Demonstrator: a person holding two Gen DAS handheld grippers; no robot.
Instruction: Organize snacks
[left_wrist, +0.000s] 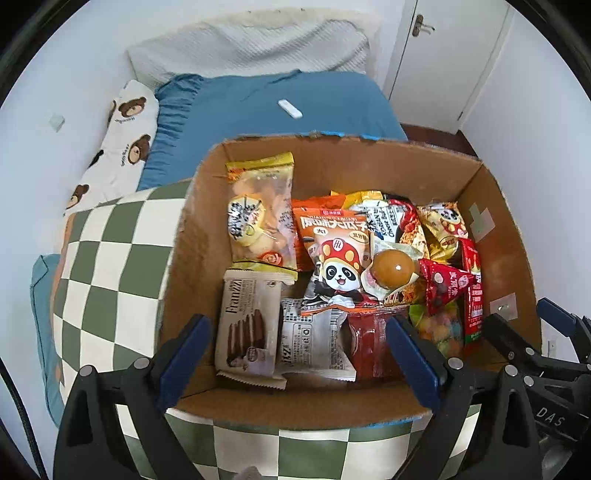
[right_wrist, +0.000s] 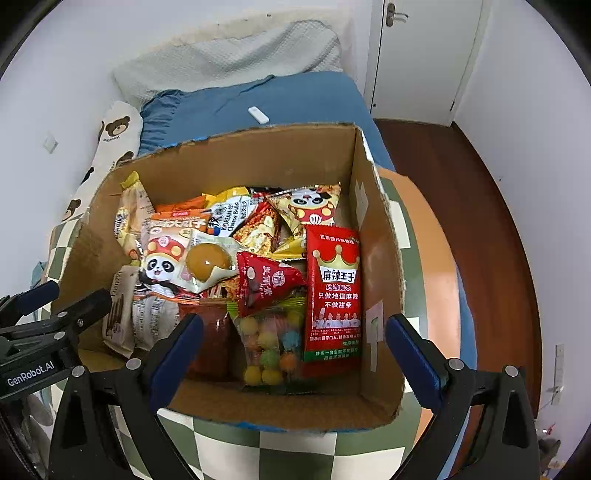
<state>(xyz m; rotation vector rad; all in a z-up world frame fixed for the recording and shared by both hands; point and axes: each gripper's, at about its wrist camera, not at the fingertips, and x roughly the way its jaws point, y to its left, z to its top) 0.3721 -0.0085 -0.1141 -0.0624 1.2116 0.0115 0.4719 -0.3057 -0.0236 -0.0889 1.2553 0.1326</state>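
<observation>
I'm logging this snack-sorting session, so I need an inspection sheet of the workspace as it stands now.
Surface: green-and-white checkered cushion on a bed with a blue sheet.
Job's things: cardboard box on the cushion, holding snack packets: red crown packet, panda packet, wafer packet, bag of coloured candy balls.
Clutter: small white device on the sheet; bear-print pillow.
Grippers: left tongs open over the box, nothing between them; right tongs likewise.
Cables: dark cable at the left edge.
Surroundings: white walls, white door, wooden floor.
</observation>
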